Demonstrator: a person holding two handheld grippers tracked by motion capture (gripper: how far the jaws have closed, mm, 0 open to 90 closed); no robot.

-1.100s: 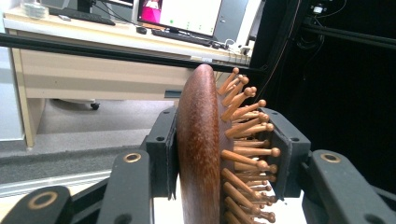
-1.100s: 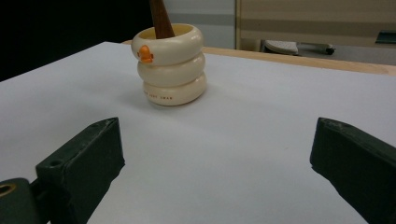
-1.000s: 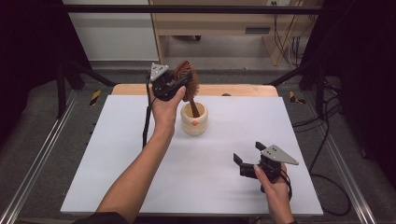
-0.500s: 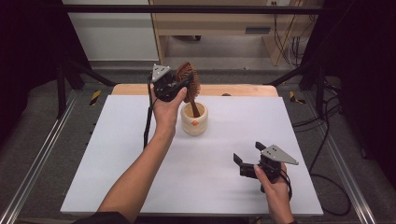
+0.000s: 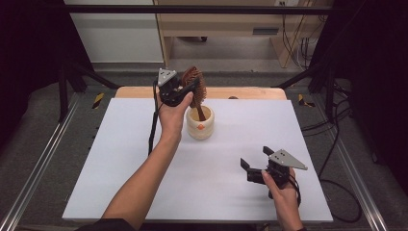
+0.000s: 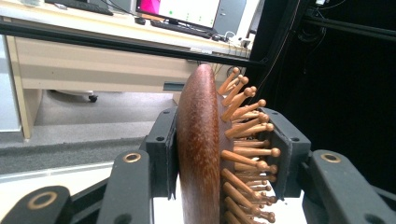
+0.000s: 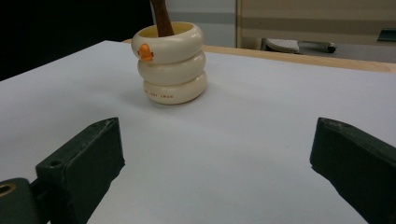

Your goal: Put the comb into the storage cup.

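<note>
A dark wooden hairbrush (image 5: 195, 86) stands with its handle down inside a cream ringed cup (image 5: 200, 123) at the back middle of the white table. My left gripper (image 5: 187, 89) is shut on the brush's head, one pad on the smooth back (image 6: 198, 154) and the other against the peg bristles (image 6: 245, 140). My right gripper (image 5: 254, 164) rests low at the front right of the table, open with nothing between its jaws. From there the cup (image 7: 170, 63) shows ahead, with an orange mark on its top ring and the brush handle (image 7: 161, 16) rising out of it.
The white table (image 5: 120, 159) has a wooden strip (image 5: 250, 93) along its far edge. Metal rails (image 5: 41, 168) run down both sides. Cables (image 5: 332, 159) lie on the floor at the right. A desk with a monitor (image 6: 180, 9) stands beyond the table.
</note>
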